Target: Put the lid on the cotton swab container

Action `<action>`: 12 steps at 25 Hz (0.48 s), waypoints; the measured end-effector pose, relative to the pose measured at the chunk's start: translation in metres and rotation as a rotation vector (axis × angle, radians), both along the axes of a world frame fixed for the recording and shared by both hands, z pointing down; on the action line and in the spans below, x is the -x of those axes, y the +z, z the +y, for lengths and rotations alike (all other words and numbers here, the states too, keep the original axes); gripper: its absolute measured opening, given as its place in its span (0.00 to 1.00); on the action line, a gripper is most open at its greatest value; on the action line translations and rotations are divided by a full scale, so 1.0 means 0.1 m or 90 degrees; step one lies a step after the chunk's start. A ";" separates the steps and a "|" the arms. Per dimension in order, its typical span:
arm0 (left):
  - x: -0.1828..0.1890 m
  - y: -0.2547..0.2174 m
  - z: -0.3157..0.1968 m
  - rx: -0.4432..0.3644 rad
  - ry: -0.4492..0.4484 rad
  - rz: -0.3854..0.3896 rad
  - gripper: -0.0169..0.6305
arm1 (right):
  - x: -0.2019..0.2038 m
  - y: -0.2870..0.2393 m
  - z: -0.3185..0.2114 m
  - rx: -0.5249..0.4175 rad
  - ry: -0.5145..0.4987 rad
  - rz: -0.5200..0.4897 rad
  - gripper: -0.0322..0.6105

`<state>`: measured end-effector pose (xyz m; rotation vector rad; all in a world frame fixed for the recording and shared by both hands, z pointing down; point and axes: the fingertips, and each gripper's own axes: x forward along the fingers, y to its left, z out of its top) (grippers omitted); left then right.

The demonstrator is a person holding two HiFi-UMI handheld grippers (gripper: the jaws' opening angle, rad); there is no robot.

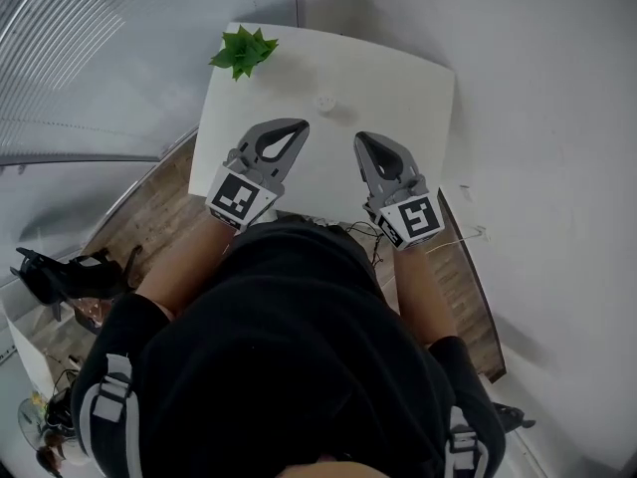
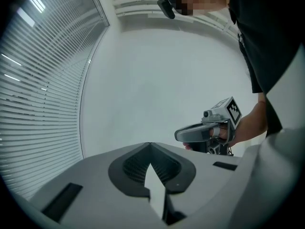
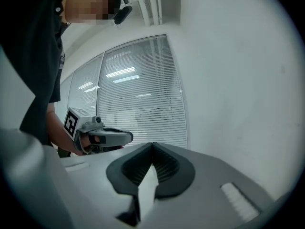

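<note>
fingers: left gripper [image 1: 296,127] and right gripper [image 1: 362,139] both clenched, empty, touching nothing | target: cotton swab container [image 1: 324,103] on bench [image 1: 418,98], ahead of and between both fingertips; lid not distinguishable | handling: probably light, smooth, thin plastic; pinch lid gently at its rim | far: plant [image 1: 244,50]

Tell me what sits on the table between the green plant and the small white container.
Nothing. The head view shows only bare white tabletop between the plant and the container.
</note>
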<state>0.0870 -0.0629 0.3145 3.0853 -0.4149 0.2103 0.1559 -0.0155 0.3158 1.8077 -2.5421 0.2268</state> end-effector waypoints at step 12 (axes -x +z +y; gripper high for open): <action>0.17 -0.35 -0.22 -0.006 0.038 0.042 0.04 | 0.25 -0.33 -0.22 -0.031 0.048 0.038 0.07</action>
